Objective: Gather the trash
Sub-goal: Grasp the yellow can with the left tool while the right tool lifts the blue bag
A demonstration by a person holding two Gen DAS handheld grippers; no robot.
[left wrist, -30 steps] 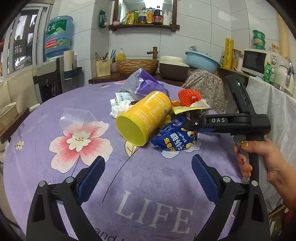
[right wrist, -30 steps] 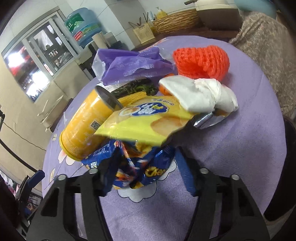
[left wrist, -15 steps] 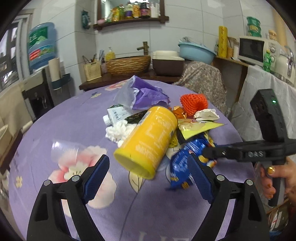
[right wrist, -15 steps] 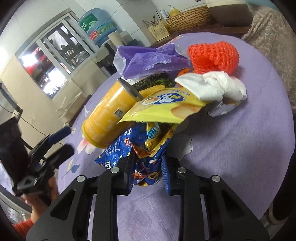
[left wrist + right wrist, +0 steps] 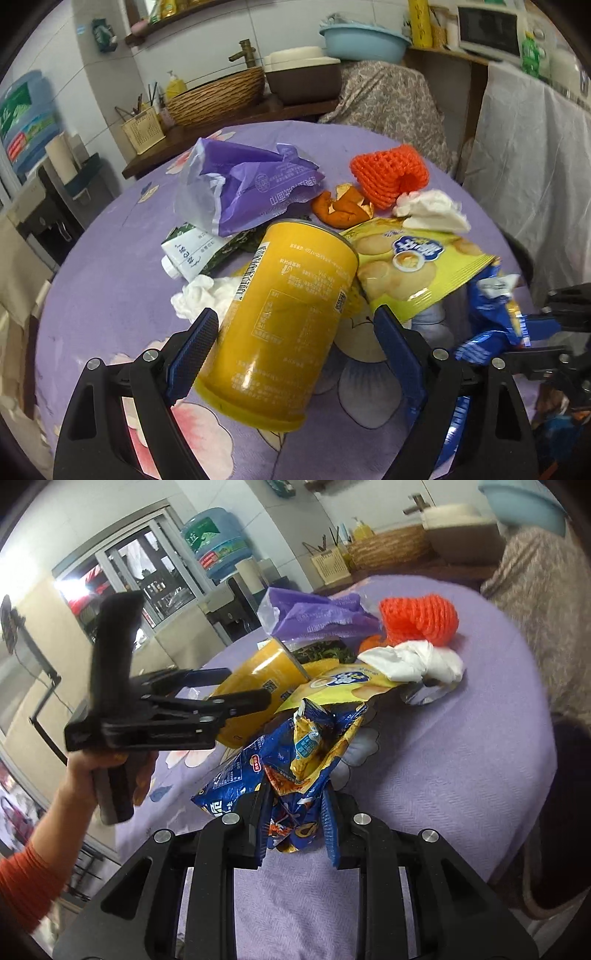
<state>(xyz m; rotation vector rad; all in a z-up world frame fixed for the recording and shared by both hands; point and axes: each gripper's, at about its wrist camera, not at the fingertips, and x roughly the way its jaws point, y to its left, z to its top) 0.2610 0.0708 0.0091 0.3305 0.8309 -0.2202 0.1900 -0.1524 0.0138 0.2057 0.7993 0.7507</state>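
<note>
A yellow can (image 5: 284, 321) lies on its side on the purple tablecloth (image 5: 110, 288), between the open jaws of my left gripper (image 5: 295, 332), which do not press it. My right gripper (image 5: 295, 812) is shut on a crumpled blue snack bag (image 5: 295, 753) and holds it near the table's right edge; the bag also shows in the left wrist view (image 5: 491, 317). A yellow chip bag (image 5: 413, 266), white tissue (image 5: 432, 210), orange net (image 5: 388, 173), orange peel (image 5: 340, 206), purple bag (image 5: 255, 184) and small carton (image 5: 188, 254) lie behind the can.
A second tissue wad (image 5: 203, 299) lies left of the can. Behind the table stand a counter with a wicker basket (image 5: 218, 96), a covered chair (image 5: 388, 96) and a water dispenser (image 5: 26, 122). A cloth-draped shelf (image 5: 532, 147) is at the right.
My left gripper moved forward, so its open jaws now flank the yellow can. My right gripper, shut on the blue bag, pulled it back from under the yellow chip bag.
</note>
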